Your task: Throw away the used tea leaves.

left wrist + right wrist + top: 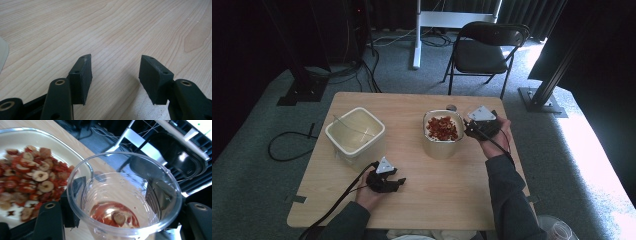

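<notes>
The clear plastic cup [124,195] sits upright between the right gripper [480,127]'s jaws, which are closed on its sides; it is held just right of the filled container [442,134], close beside its rim. A few red dried-fruit slices [113,217] lie in the cup's bottom; many more [442,128] fill the container. Left across the tabletop [437,190] stands an empty cream container [355,132]. The left gripper [115,75] rests low at the near side, jaws wide apart, holding nothing.

Black tongs [115,75], grey sleeves [511,192]
</notes>
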